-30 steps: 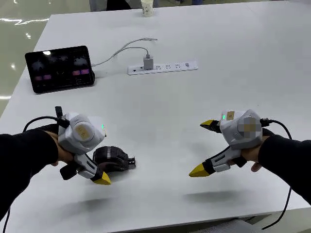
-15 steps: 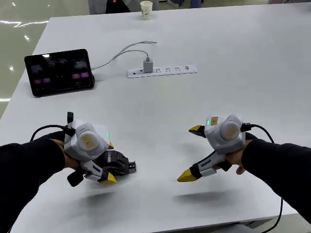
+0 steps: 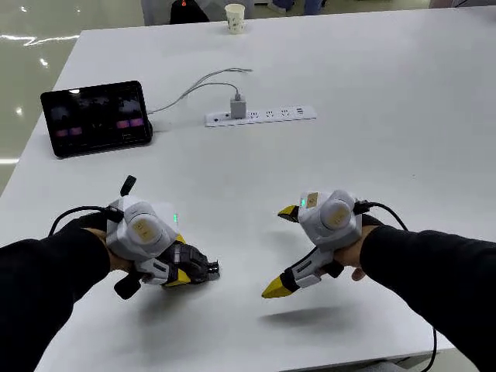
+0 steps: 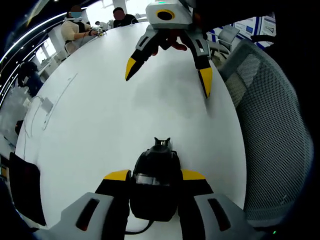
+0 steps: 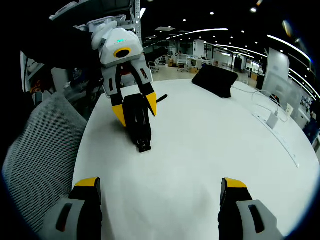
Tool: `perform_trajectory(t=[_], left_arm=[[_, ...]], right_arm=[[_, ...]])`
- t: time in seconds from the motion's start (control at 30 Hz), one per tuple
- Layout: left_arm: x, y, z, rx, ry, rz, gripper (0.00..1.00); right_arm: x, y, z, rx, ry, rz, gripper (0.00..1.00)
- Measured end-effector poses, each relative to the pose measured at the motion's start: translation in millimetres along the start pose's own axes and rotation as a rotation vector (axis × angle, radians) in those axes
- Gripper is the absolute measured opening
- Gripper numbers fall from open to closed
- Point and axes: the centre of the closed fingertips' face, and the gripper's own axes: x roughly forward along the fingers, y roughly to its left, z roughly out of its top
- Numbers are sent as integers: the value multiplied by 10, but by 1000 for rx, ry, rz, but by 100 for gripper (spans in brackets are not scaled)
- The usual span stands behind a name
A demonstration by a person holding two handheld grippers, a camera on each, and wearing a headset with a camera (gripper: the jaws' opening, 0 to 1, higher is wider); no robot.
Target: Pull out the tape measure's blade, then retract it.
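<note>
Lowered since a second ago, the fingers (image 4: 117, 175) of the left gripper (image 4: 155, 175) gripped the tape measure (image 4: 156, 192) from both sides, probably to anchor its case on the desk (image 3: 349, 93) at 7 o'clock in the head view, its blade tip facing 3 o'clock toward the wide-open right gripper (image 3: 279, 250), which had drawn nearer.

This is a big open-plan office or lab hall; a long white table (image 3: 325, 77) fills the middle, with a mesh-backed office chair (image 4: 280, 130) pulled up to it; a tablet (image 3: 97, 116) stands propped near a power strip (image 3: 263, 115) with a charger (image 3: 238, 102) plugged in; a paper cup (image 3: 235, 17) sits at the far edge; strip lights (image 5: 210, 31) line a dark ceiling running far back; people (image 4: 75, 32) sit at the table's end.
</note>
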Motion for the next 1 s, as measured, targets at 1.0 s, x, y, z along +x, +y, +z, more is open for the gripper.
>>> perform_trajectory(t=[1.0], left_arm=[[16,4,-3,-10,7,11,32]], right_arm=[[522,184,333,-112,-18,66,60]])
